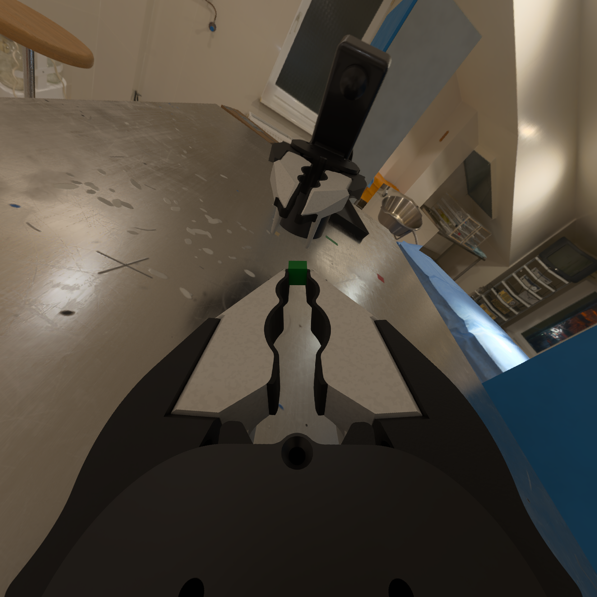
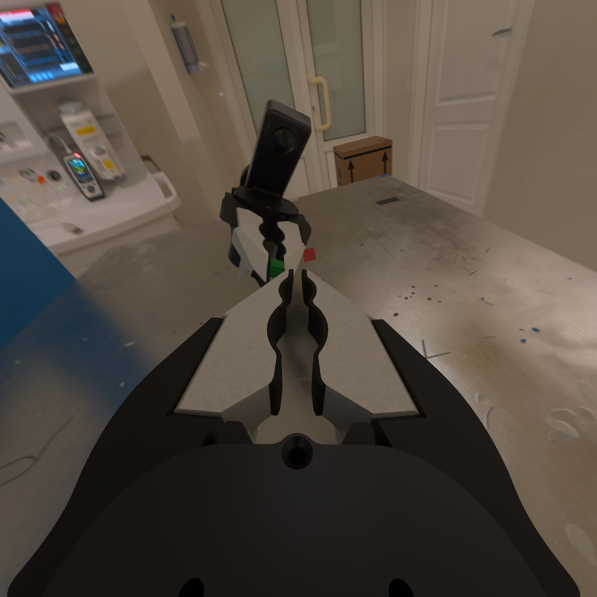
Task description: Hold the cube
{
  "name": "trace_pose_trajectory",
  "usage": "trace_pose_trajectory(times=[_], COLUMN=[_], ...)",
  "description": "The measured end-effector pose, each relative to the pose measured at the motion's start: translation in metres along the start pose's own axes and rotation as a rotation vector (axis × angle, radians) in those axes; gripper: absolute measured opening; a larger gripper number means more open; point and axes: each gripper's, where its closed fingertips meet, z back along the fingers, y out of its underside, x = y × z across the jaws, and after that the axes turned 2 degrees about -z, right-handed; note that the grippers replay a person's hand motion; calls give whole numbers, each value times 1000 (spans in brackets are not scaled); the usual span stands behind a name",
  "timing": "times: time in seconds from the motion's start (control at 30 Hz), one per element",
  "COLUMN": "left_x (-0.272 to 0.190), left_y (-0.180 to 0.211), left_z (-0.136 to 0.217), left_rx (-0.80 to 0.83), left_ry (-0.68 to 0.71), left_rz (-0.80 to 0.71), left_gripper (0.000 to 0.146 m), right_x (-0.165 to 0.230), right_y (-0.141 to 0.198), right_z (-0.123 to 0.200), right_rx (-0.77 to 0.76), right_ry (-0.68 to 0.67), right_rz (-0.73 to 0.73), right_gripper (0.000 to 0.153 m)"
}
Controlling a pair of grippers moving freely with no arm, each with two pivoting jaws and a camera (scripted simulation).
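Observation:
A small green cube (image 1: 297, 274) sits between the fingertips of my left gripper (image 1: 297, 278), which is shut on it just over the metal table (image 1: 97, 193). In the right wrist view, the left gripper (image 2: 275, 273) points down with the green cube (image 2: 277, 267) at its tips. My right gripper (image 2: 297, 274) faces it, with its tips just right of the cube. Its fingers are nearly together with nothing between them. It shows in the left wrist view (image 1: 291, 235), just beyond the cube.
A small red cube (image 2: 309, 254) lies just beyond my right gripper's tips. A blue drape (image 1: 468, 323) runs along the table's edge. A steel bowl (image 1: 400, 211) and shelves stand past the table. A cardboard box (image 2: 362, 160) stands by the door.

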Motion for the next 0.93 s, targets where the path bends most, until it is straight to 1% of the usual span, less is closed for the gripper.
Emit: trace_pose_trajectory(times=[0.1,0.2,0.4,0.5,0.6,0.7,0.77,0.93], left_x=[1,2,0,-1,-3,-4,-3,-1], left_y=[2,4,9,13,15,19,20,21], left_z=[-1,0,-1,-2,-3,-4,-4,-4], left_rx=[16,40,82,109,130,155,164,175], left_ry=[-11,-37,-61,-71,-79,-97,-105,-125], left_rz=[-10,-36,-118,-151,-193,-234,-240,-245], left_gripper=[9,9,9,9,9,9,9,9], right_x=[1,2,7,10,13,15,16,13], right_y=[1,5,12,15,18,21,24,26], right_z=[-1,-2,2,3,3,3,3,3], right_rx=[14,40,95,111,137,153,171,193], right_ry=[21,9,-97,-131,-188,-215,-215,-157], right_rz=[59,43,-90,-127,-213,-248,-238,-100], right_gripper=[5,5,7,7,7,8,8,9])
